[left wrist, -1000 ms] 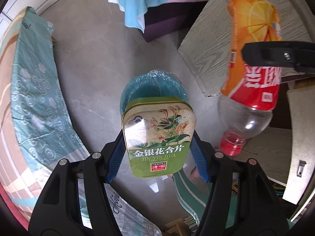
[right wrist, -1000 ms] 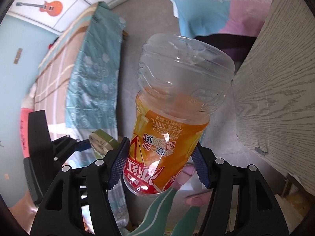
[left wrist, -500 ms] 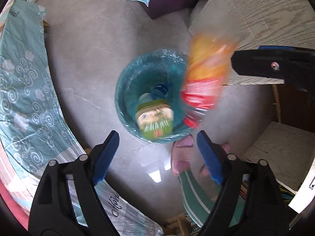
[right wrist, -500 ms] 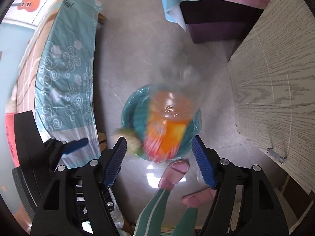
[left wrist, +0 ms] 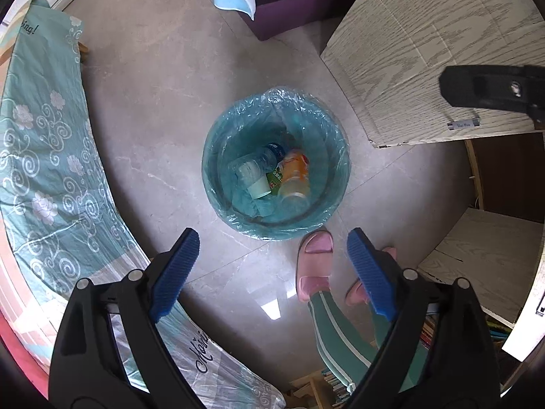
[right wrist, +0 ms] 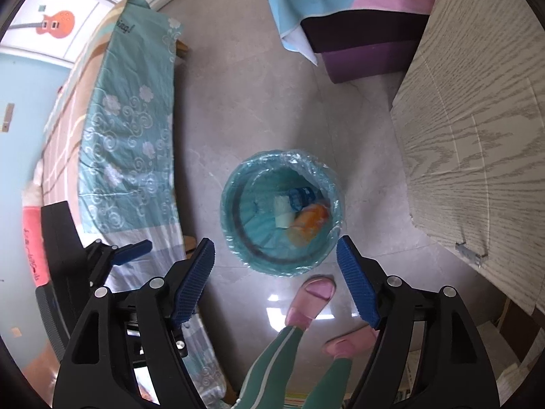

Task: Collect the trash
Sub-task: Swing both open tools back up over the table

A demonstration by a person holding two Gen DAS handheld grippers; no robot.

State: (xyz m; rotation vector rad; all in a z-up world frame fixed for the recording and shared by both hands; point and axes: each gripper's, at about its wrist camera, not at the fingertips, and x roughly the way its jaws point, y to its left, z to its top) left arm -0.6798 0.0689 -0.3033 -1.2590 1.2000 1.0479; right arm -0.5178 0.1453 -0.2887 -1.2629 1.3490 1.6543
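Both the orange bottle [left wrist: 295, 179] and the green tin [left wrist: 275, 180] have dropped from the jaws into the lined bin [left wrist: 218, 143] below. Left gripper [left wrist: 272, 269] and right gripper [right wrist: 276, 279] hover above it, jaws spread, opening wider, nothing between them.

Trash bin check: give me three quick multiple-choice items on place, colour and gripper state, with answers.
1. Where is the orange bottle?
A. in the bin
B. on the desk
C. on the floor

2. What colour is the bin's liner?
A. black
B. blue-green
C. white

3. What is between the left gripper's fingers?
A. a tin
B. a cup
C. nothing

Answers: 1 A, it lies among the trash inside the bin; 2 B, see-through blue-green plastic folds over the rim; 3 C, the jaws are opening with only floor between them.
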